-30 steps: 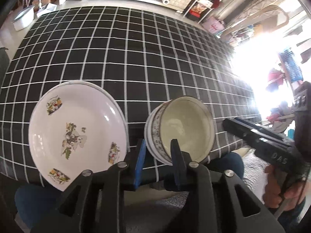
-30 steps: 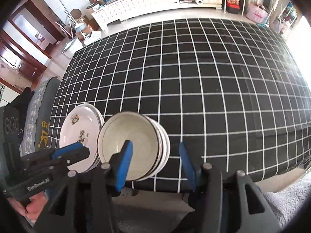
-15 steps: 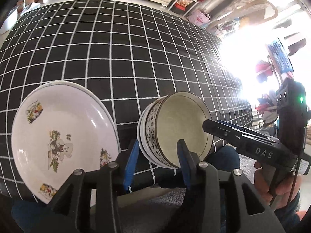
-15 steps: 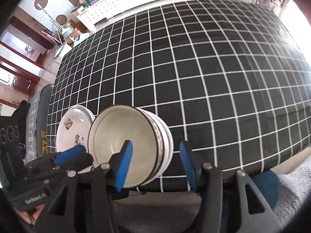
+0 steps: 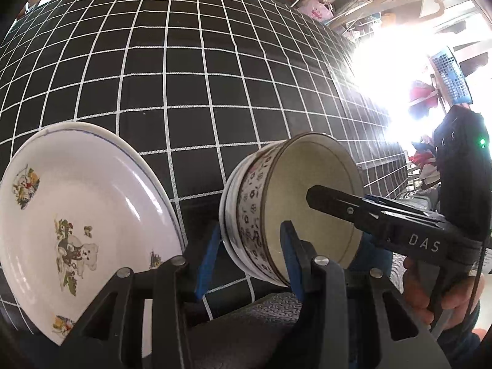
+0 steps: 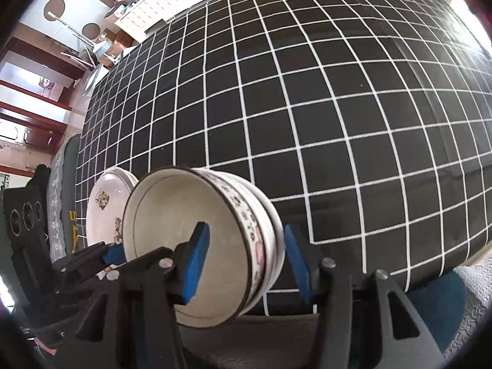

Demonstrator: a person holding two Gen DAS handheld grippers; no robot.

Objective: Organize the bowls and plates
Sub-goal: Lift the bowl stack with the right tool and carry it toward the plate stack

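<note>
Where both tongs straddle them, cream bowls (image 5: 310,196), patterned band, stacked

Daylight is strong in both views. In the left wrist view a blown-out white glare (image 5: 384,70) to the right of the tool washes out all detail there. The grid tablecloth (image 6: 307,107) bends into a dome from fisheye distortion, with dark vignetting in the corners. The plate (image 5: 77,215) carries bright specular streaks. Focus is sharp throughout; shadows are soft.
</note>
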